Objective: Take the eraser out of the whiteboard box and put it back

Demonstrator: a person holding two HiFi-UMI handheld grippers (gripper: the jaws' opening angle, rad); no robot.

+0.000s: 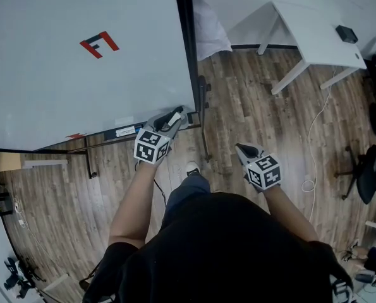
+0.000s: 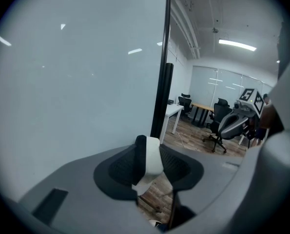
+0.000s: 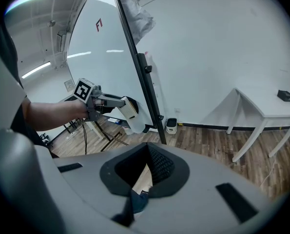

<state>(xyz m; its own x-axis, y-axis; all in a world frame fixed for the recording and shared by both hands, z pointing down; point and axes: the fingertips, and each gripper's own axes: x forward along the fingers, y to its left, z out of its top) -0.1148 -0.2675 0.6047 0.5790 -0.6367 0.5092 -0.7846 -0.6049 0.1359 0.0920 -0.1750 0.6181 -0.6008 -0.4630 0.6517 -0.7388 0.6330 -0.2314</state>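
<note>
The left gripper (image 1: 174,117) is clamped on the eraser (image 2: 153,159), a small block with a smooth, off-white body and a dark strip along its left face, pinched between the two ribbed black pads. The eraser sits in the air just off the lower right corner of the whiteboard (image 1: 61,74), close to the black post (image 1: 186,49) that frames the board's right edge. The whiteboard is a large, glossy, pale panel bearing a small angular red logo (image 1: 99,44), and a thin dark ledge (image 1: 112,134) runs along its bottom edge. The right gripper (image 1: 244,149) hangs well apart to the right, over the brown wood-plank floor (image 1: 251,100); its textured black pads meet at their tips with nothing between them. Each gripper carries a cube printed with black-and-white square markers. Farther right stands a plain white table (image 1: 314,33) with slanted legs and a small black object (image 1: 347,33) on top. A dark office chair (image 1: 368,169) sits at the far right, and a pale cable (image 1: 311,137) trails across the planks.
</note>
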